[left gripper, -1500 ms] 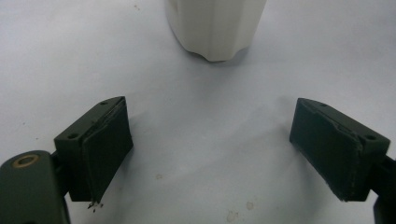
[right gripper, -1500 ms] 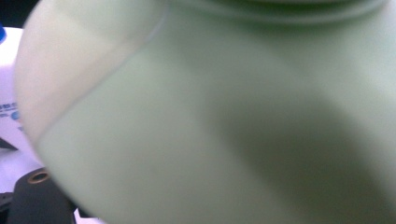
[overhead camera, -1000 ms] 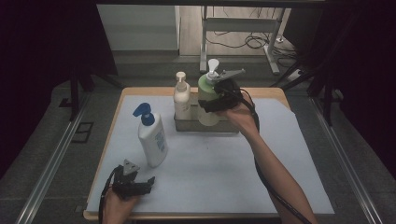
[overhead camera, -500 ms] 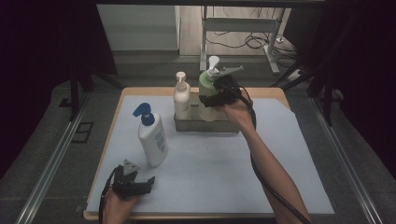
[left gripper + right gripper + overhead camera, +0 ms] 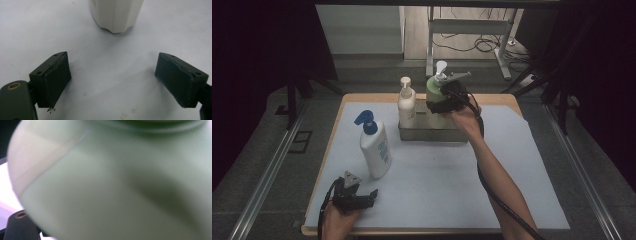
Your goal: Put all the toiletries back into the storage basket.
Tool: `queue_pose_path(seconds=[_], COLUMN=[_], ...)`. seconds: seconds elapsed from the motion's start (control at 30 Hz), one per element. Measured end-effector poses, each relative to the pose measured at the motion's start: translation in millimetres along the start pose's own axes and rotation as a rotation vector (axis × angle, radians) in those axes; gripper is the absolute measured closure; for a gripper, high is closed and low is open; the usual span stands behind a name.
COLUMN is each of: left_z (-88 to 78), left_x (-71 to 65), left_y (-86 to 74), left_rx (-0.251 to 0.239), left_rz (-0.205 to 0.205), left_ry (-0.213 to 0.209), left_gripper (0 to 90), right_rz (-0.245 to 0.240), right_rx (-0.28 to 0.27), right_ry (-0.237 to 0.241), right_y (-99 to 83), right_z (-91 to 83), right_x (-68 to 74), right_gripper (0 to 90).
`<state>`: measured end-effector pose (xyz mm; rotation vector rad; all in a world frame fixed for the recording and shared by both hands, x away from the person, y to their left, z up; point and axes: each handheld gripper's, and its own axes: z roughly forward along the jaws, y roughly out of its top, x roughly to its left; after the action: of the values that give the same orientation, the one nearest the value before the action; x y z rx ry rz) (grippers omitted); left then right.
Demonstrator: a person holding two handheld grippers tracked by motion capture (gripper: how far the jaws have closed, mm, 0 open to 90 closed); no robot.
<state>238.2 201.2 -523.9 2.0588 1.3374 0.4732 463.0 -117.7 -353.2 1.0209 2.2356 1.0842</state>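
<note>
A green pump bottle stands upright in the metal tray at the back of the table. My right gripper is shut on its body from the near right side. The green bottle's wall sits blurred right against the right gripper view's lens. A cream pump bottle stands in the tray's left end. A white bottle with a blue pump stands on the mat. My left gripper rests open near the front left edge, its jaws wide apart and bare, with the white bottle's base ahead of them.
A pale mat covers the wooden table. Past the far edge are a metal frame and cables on the floor. Rails run along both sides of the table.
My right hand has shifted the green bottle slightly farther back at the tray. The left gripper and the other bottles have stayed put.
</note>
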Motion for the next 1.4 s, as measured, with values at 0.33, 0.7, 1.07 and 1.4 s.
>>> queue_pose_path(seconds=[0.33, 0.7, 1.07, 1.4], left_z=[0.0, -0.1, -0.1, -0.2], left_x=[-0.1, 0.1, 0.2, 0.1], left_y=[-0.1, -0.2, -0.2, -0.2], left_rx=[-0.001, -0.002, -0.001, -0.001], left_rz=[0.001, 0.002, 0.002, 0.003], left_ry=[0.001, 0.001, 0.000, 0.001], left_gripper=[12.4, 12.3, 12.3, 12.3], right_rz=[-0.005, 0.008, 0.015, 0.028], right_rx=[0.021, 0.057, 0.088, 0.114], right_ry=[0.001, 0.012, 0.022, 0.028], right_y=[-7.5, -19.7, -33.6, -43.4], right_z=[9.5, 24.1, 38.6, 48.8], right_x=[-0.6, -2.9, -2.2, -1.8], right_gripper=[12.9, 12.9, 12.9, 12.9])
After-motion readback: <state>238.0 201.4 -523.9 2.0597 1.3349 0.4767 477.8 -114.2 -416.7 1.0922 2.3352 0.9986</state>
